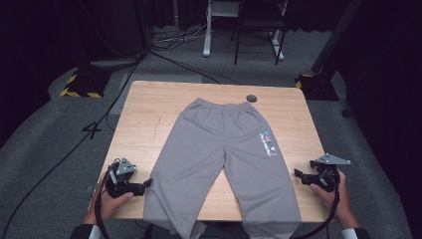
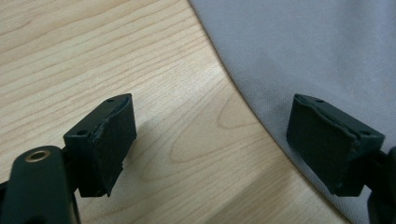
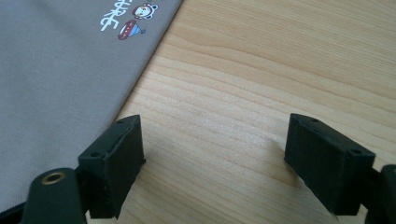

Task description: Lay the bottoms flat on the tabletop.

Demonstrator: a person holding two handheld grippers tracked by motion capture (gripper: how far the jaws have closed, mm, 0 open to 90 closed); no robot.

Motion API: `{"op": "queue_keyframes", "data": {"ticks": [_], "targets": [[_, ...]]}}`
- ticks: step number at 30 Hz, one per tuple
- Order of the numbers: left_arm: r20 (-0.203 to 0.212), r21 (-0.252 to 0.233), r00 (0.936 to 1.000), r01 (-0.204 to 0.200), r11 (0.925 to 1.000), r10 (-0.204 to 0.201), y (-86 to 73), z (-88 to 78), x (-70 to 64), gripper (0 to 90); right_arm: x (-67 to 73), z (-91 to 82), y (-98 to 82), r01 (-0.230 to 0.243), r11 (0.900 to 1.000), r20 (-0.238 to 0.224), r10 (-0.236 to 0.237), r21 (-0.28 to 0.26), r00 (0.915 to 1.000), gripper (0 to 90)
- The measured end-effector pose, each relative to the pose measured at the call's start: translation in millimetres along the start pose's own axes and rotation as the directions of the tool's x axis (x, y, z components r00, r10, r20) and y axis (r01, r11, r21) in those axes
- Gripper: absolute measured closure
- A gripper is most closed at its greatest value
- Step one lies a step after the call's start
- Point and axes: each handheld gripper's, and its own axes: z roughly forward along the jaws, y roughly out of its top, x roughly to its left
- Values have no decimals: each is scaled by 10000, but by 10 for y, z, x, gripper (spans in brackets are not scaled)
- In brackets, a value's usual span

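Grey trousers flat mid-table, left claw and right claw wide, empty, at outer leg edges.

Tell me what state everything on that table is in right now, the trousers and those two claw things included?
Grey trousers: spread flat, waistband at the far end, leg ends hanging over the near edge.
Left claw: open, nothing held, one jaw over the trouser edge.
Right claw: open, nothing held, beside the printed leg.
Table: bare wood around the trousers.

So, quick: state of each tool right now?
Left tool: open, empty, beside the grey trousers' edge.
Right tool: open, empty, over the table.
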Motion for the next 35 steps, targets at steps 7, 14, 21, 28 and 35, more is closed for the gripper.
{"op": "queue_keyframes", "data": {"ticks": [7,14,21,28,35], "targets": [[24,30,10000,-34,10000,34,3,1,4,157,4,8,6,2,10000,-14,-2,-11,10000,193],[55,8,10000,-39,10000,39,8,8,10,154,7,7,6,45,10000,-80,-45,-9,10000,193],[-17,25,10000,-19,10000,20,13,10,6,154,8,8,6,48,10000,-91,-48,-10,9999,193],[-22,25,10000,-15,10000,15,15,11,5,155,7,7,6,106,9999,-147,-106,-15,9998,194],[-36,-14,10000,30,10000,-30,15,17,3,155,6,7,6,129,9999,-181,-129,-12,9998,194]]}}
